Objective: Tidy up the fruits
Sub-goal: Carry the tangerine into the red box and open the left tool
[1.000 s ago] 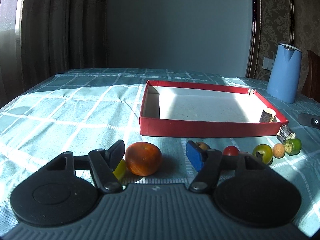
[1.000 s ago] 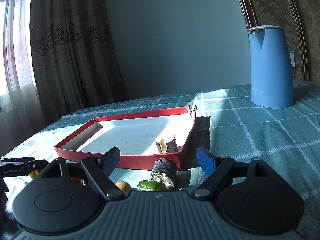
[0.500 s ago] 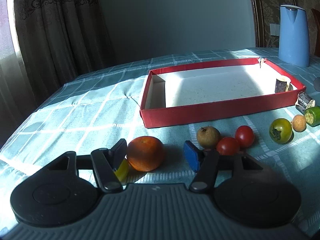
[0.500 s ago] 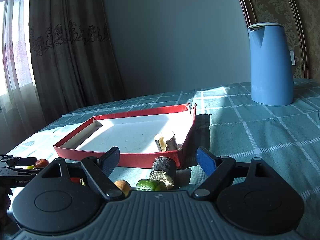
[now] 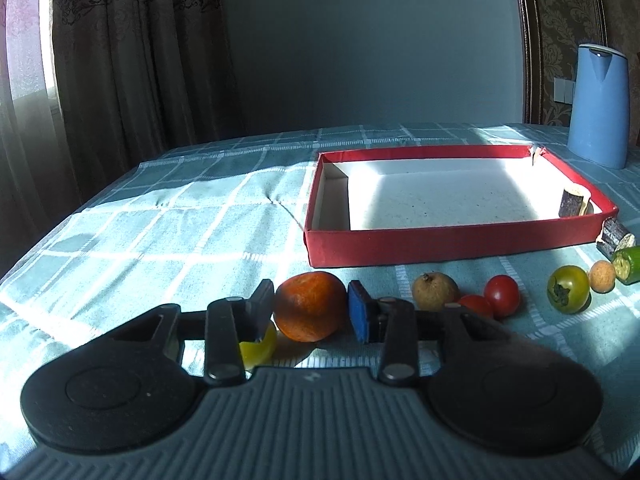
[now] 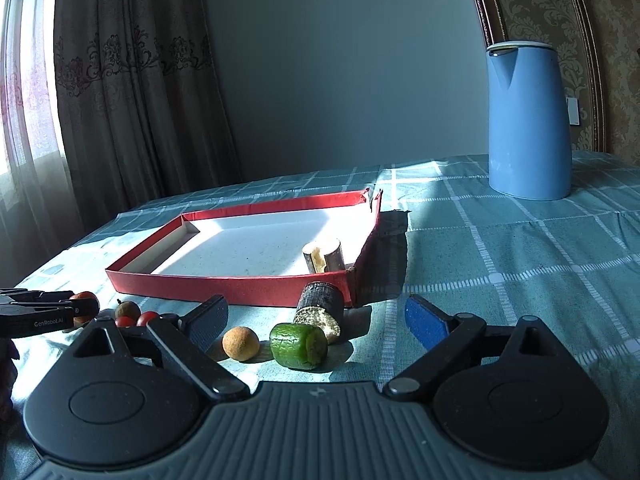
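Checked surface [image 5: 168, 240], fruit lined up by the red box [image 5: 440, 246]. Left gripper [image 5: 310, 308] jaws just closed on the orange [image 5: 310, 306] to lift it. Right gripper [image 6: 316, 320] jaws wide open, empty.

Sunlight streaks the checked teal tablecloth [image 5: 168, 236]; brown patterned curtains [image 6: 132, 92] hang left of the grey wall [image 6: 340, 80].

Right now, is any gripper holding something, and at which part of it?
The left gripper, its jaws just closing, clasps the orange at its two sides. The right gripper is open and holds nothing.
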